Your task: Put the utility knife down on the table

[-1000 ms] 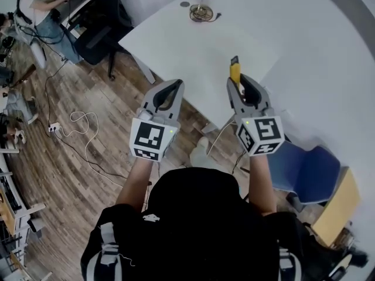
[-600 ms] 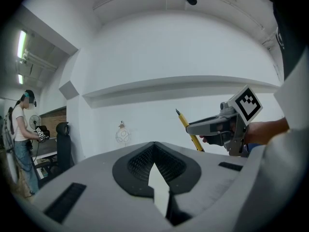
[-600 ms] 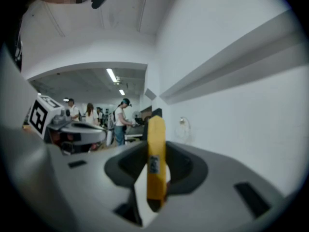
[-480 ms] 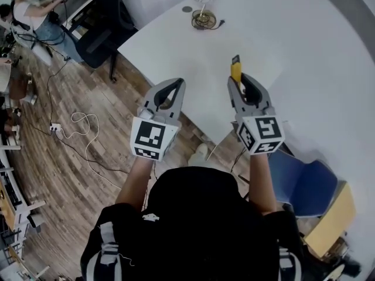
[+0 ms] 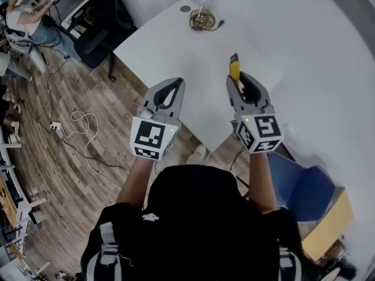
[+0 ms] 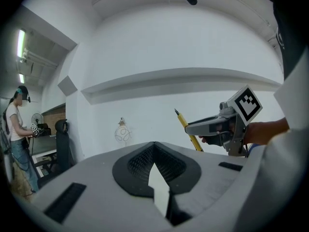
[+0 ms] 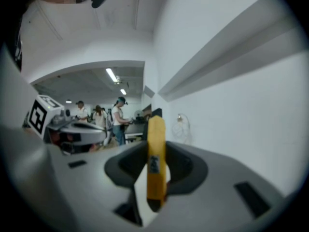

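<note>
The yellow utility knife (image 5: pixel 234 70) sticks out forward from my right gripper (image 5: pixel 235 81), which is shut on its handle. In the right gripper view the knife (image 7: pixel 156 163) stands upright between the jaws. The knife and gripper hang over the near part of the white table (image 5: pixel 176 45), apart from its top. My left gripper (image 5: pixel 177 82) hovers beside it at the table's near edge, shut with nothing in it. In the left gripper view the knife (image 6: pixel 188 129) points up and left from the right gripper (image 6: pixel 200 128).
A wire-globe lamp (image 5: pixel 201 7) and a small dark disc (image 5: pixel 185 8) stand at the table's far end. A black office chair (image 5: pixel 99 28) is left of the table and a blue chair (image 5: pixel 299 174) is at my right. A cable (image 5: pixel 76 127) lies on the wood floor.
Both grippers have moved forward together, farther over the near part of the table. The knife stays held the same way in the right gripper.
</note>
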`<action>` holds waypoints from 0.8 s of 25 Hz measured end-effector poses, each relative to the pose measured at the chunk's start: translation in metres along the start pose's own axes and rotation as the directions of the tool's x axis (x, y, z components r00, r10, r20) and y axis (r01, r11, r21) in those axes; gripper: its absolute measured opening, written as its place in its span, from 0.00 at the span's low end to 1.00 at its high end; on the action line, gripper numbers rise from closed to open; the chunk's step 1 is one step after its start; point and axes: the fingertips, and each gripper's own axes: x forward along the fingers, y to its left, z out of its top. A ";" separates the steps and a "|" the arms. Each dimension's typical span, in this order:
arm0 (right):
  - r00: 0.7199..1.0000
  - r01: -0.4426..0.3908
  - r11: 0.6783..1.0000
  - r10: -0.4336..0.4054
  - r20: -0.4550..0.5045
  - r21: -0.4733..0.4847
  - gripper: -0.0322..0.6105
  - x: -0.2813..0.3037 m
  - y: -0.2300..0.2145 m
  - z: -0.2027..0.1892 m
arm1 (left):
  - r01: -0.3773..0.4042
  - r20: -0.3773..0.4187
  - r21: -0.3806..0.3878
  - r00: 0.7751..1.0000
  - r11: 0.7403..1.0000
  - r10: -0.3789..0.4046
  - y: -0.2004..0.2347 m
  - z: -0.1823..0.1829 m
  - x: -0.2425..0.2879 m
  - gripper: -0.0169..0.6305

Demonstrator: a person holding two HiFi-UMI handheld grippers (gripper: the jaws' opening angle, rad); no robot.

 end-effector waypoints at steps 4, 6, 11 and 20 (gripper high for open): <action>1.000 -0.006 1.000 0.006 -0.016 0.002 0.26 0.002 -0.007 -0.006 | 0.002 -0.005 -0.006 1.000 1.000 -0.002 -0.004 -0.002 0.009 0.05; 1.000 -0.011 1.000 0.011 -0.022 0.002 0.26 0.005 -0.010 -0.011 | 0.002 -0.008 -0.006 1.000 1.000 -0.002 -0.005 -0.006 0.014 0.05; 0.999 -0.019 1.000 0.020 -0.038 0.012 0.26 0.006 -0.017 -0.018 | 0.005 -0.027 -0.011 1.000 1.000 -0.005 -0.011 -0.012 0.020 0.05; 0.997 -0.017 1.000 0.018 -0.070 0.016 0.26 0.008 -0.009 -0.023 | 0.027 -0.042 -0.012 0.999 1.000 -0.028 -0.006 -0.010 0.021 0.05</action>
